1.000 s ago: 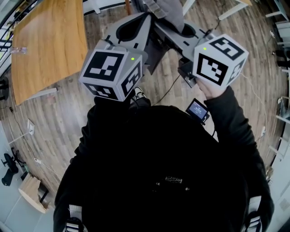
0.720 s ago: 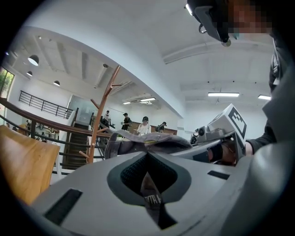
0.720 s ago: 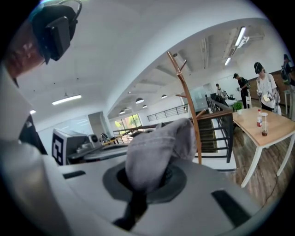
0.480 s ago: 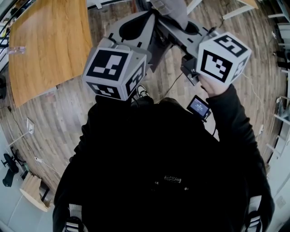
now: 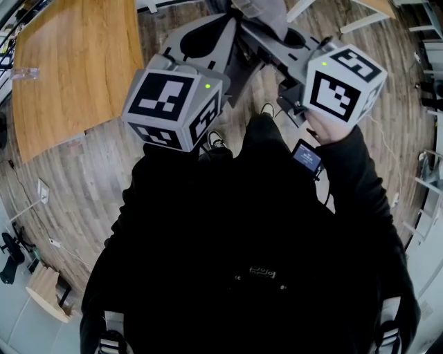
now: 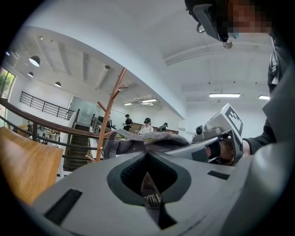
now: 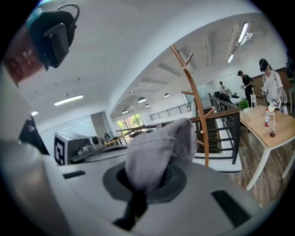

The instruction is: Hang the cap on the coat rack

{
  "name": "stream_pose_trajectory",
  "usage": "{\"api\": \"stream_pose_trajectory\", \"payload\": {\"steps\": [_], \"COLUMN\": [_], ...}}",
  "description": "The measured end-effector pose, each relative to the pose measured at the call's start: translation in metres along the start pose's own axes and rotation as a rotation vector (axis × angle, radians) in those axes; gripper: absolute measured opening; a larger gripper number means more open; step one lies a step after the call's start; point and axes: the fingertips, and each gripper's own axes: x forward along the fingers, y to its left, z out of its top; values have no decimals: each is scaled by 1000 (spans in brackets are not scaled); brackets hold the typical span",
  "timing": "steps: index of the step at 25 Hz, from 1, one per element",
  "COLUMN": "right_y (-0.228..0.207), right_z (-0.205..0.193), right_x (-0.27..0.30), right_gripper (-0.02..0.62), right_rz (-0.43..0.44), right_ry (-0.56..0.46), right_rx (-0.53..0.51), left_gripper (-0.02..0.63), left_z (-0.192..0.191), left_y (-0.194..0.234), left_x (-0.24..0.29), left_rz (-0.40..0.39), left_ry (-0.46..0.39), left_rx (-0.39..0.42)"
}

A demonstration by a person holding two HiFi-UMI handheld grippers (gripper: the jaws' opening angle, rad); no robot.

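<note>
Both grippers hold a grey cap [image 5: 266, 15] up in front of the person. The left gripper [image 6: 148, 159] is shut on the cap's strap [image 6: 150, 199], with the grey crown [image 6: 147, 144] just beyond its jaws. The right gripper [image 7: 147, 184] is shut on a fold of the cap [image 7: 159, 147], which bulges out of its jaws. The wooden coat rack [image 6: 110, 110] stands a way ahead, upright with bare pegs; the same coat rack [image 7: 193, 97] rises behind the cap in the right gripper view. In the head view the marker cubes hide most of both grippers.
A wooden table [image 5: 69, 69] stands to the left on the plank floor. A white-legged table [image 7: 272, 126] with bottles is at the right, with people standing near it. A dark railing [image 7: 221, 120] and stairs run behind the rack. Cables lie on the floor.
Both grippers have shifted slightly forward with the cap still between them. The person's leg and shoe have come forward under the grippers.
</note>
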Motion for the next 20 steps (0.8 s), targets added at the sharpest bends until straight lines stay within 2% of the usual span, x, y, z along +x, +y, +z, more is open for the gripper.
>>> {"api": "stream_pose_trajectory", "payload": {"steps": [6, 20], "right_y": [-17, -103], "right_z": [10, 85], "right_x": [-3, 24], "right_gripper": [5, 5], "right_rz": [39, 134], "right_ry": [11, -47], "right_rx": [-17, -52], "left_gripper": [3, 3], "left_z": [8, 61], "left_y": [-1, 44], "left_x": [17, 109], "left_rz": [20, 86], "left_ry": [-18, -43], "left_rx": [15, 116]}}
